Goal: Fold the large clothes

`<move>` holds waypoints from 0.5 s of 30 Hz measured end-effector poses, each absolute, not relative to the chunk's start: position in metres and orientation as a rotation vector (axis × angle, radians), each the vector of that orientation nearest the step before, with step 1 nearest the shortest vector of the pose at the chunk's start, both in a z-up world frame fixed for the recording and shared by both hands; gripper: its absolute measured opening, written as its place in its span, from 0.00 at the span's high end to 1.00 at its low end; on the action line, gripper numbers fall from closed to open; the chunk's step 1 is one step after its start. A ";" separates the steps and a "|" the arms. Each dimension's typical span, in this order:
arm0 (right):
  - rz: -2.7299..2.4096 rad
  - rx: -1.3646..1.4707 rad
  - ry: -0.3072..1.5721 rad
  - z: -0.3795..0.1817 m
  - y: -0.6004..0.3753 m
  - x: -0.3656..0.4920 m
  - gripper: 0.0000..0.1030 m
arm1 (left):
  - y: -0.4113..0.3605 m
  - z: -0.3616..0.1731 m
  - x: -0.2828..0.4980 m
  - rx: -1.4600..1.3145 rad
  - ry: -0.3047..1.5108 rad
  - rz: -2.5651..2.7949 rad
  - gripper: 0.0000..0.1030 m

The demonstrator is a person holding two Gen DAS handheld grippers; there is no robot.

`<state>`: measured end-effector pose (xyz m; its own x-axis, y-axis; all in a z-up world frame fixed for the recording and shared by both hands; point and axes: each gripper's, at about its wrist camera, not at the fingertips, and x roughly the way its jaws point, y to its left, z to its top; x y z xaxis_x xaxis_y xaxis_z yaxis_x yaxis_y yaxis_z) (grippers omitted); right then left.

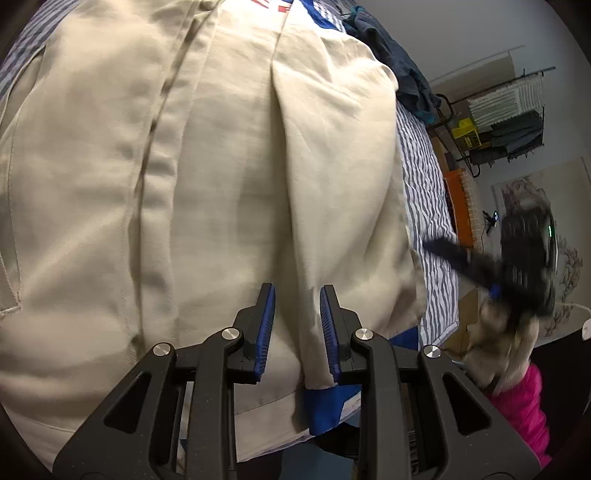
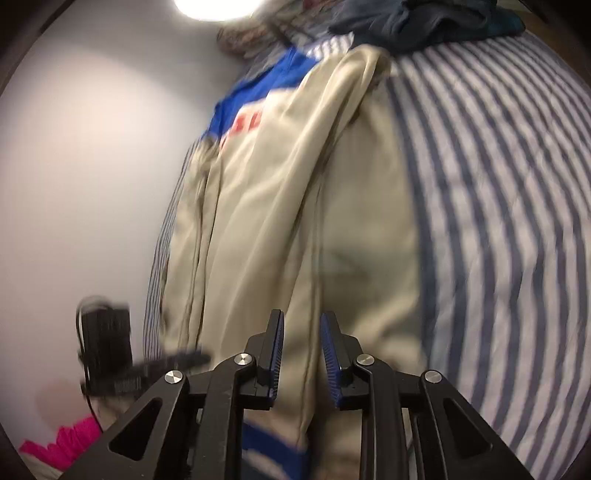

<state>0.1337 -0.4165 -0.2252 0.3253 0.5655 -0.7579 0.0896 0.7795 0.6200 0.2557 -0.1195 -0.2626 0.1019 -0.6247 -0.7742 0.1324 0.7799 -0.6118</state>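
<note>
In the left wrist view, our left gripper [image 1: 297,325] sits at the bottom centre with its fingers [image 1: 265,325] parted a little and nothing pinched between them. They hover over the beige garment [image 1: 207,177], which fills the left and middle of the frame, spread along the striped bed [image 1: 424,206]. A long crease runs up from between the fingers, so we judge a side panel has been laid over toward the middle and let go. A blue hem [image 1: 325,410] pokes out below the beige edge at the bottom. At right, the bed's edge drops to the room, and our right gripper [image 1: 476,266] shows there as a blur, clear of the cloth.

In the right wrist view, the left gripper [image 2: 177,360] is a dark smear at lower left against a bare wall. The garment [image 2: 295,221] runs up the middle. Our right gripper [image 2: 302,354] at bottom centre is likewise slightly parted and empty. To the right lies open striped bed [image 2: 498,221], with room to work; dark clothes [image 2: 424,18] crowd the top.
</note>
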 end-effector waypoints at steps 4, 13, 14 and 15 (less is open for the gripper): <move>0.273 0.619 1.239 -0.234 -0.404 0.114 0.59 | -0.112 -0.271 0.260 -0.517 1.386 -0.572 0.77; 0.279 0.530 1.228 -0.237 -0.381 0.107 1.00 | -0.138 -0.267 0.267 -0.438 1.339 -0.632 0.97; 0.276 0.523 1.220 -0.236 -0.377 0.109 1.00 | -0.142 -0.265 0.267 -0.418 1.330 -0.626 0.97; 0.266 0.507 1.201 -0.230 -0.377 0.106 1.00 | -0.143 -0.264 0.266 -0.414 1.322 -0.621 0.98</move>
<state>0.1057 -0.3773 -0.2301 0.3483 0.4562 -0.8189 0.0680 0.8590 0.5074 0.2660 -0.1430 -0.2641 0.1227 -0.6335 -0.7640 0.1837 0.7710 -0.6098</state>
